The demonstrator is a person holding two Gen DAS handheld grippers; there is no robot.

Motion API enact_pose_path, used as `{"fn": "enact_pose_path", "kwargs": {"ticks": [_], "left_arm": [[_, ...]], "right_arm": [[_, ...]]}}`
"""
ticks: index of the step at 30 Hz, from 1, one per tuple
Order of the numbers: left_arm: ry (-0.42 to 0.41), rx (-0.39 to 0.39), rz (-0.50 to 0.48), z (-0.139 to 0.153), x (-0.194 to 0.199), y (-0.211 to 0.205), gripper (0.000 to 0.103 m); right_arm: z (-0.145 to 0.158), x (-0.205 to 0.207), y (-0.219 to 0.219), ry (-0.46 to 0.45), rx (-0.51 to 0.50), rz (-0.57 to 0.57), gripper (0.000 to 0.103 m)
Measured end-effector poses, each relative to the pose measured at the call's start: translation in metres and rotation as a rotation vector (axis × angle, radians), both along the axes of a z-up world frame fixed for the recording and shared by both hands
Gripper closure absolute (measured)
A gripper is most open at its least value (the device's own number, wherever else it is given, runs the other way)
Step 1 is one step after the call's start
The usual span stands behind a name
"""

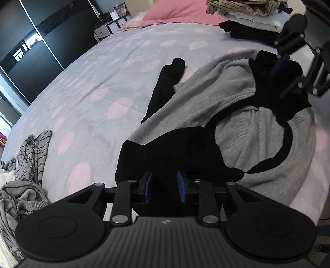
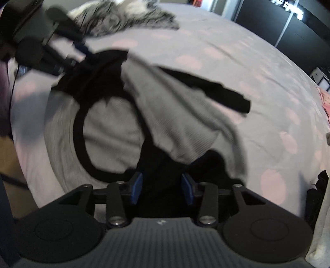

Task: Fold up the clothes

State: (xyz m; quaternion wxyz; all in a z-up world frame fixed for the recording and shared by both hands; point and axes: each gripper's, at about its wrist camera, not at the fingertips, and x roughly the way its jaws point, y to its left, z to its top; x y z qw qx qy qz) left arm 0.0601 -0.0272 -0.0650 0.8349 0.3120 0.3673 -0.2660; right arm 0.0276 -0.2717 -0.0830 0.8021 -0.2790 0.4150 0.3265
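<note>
Bedding fills both views: a lilac bed cover (image 1: 99,82) with pale pink dots, and on it a grey shirt with black sleeves and collar (image 1: 216,86), lying crumpled across the near right part of the bed. One black sleeve (image 1: 165,86) stretches away from the body toward the far side. The left tongs (image 1: 164,186) stand apart over a black shoulder patch, the blue pads not pressing the cloth. The right tongs (image 2: 163,188) likewise stand apart, black fabric lying between the pads but not pinched; that view is blurred. Each tool shows in the other's view, at the opposite shoulder. A heap of grey striped clothes (image 1: 22,165) lies at the near left edge of the bed. A stack of folded clothes (image 1: 253,18) sits far right, beside a pink pillow (image 1: 181,10). Dark wardrobe doors (image 1: 31,41) stand beyond the bed on the left.
</note>
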Motion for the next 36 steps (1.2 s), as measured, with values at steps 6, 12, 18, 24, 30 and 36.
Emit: {"fn": "enact_pose_path", "kwargs": {"ticks": [6,12,18,24,30,36], "left_arm": [[-0.006,-0.02,0.042,-0.002,-0.001,-0.001,0.096],[-0.088,-0.078,0.119,0.022,-0.018,0.01,0.103],[-0.042,-0.206,0.173,0.055,-0.034,0.039,0.103],[0.061,-0.051,0.201,0.033,-0.05,0.047,0.103],[0.007,-0.02,0.188,0.026,-0.056,0.049,0.103],[-0.106,0.042,-0.021,0.033,-0.069,0.021,0.075]], "right_arm": [[-0.008,-0.005,0.004,0.005,-0.058,0.014,0.089],[0.022,-0.008,-0.016,0.003,0.037,-0.083,0.097],[0.047,-0.017,-0.057,0.077,0.171,-0.227,0.099],[0.036,-0.03,-0.061,0.148,0.086,-0.241,0.099],[0.041,-0.045,-0.044,0.03,0.055,-0.136,0.085],[0.044,-0.05,-0.014,-0.114,-0.012,0.026,0.076]]}}
